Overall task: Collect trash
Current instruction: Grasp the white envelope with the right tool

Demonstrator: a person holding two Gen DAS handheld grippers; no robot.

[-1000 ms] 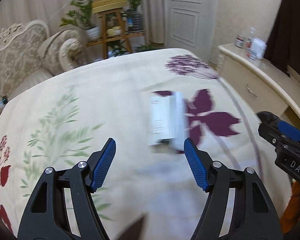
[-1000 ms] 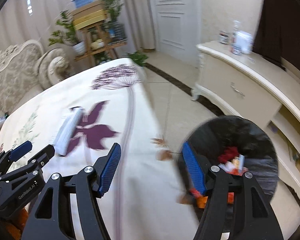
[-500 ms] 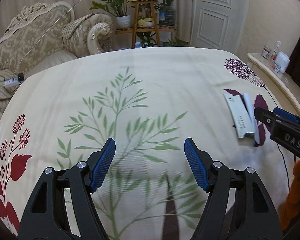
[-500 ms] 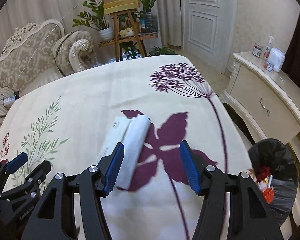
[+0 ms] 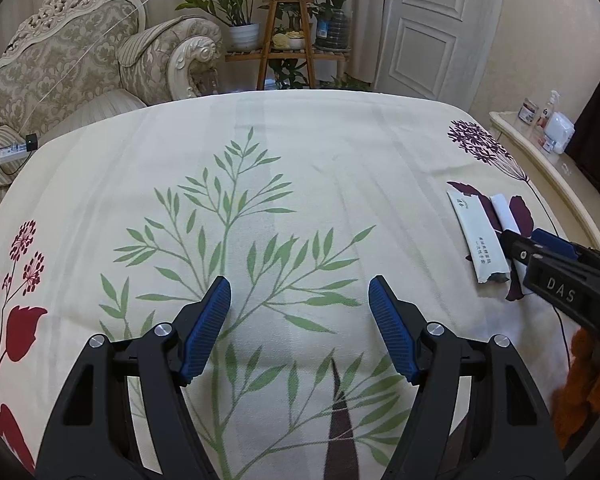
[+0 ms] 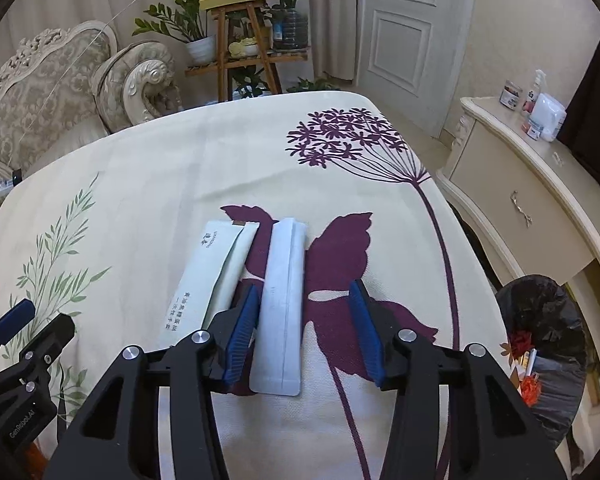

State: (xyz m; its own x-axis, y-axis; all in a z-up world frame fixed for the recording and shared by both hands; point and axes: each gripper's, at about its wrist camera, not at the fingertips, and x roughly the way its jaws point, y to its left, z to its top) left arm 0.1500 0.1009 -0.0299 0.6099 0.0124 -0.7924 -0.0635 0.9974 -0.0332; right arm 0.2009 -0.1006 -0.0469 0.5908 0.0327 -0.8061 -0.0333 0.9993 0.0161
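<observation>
two flat packets lie on the flowered tablecloth (image 6: 172, 184): a pale green packet (image 6: 204, 280) with printed text, and just beside it at its 3 o'clock a plain white packet (image 6: 282, 300). two grippers show. the right gripper (image 6: 304, 324) is low over the cloth with its jaws apart, the white packet lying between its blue pads (image 6: 240, 328) and the left pad at the seam between the two packets; i cannot tell whether it touches either. the left gripper (image 5: 300, 328) hangs open over the green leaf print, holding nothing. only the right wrist view shows the one black-lined trash bin (image 6: 540, 344) at 4 o'clock, off the table edge, with red and white scraps inside. the left wrist view puts both packets at 3 o'clock, partly behind the right gripper (image 5: 540, 252).
</observation>
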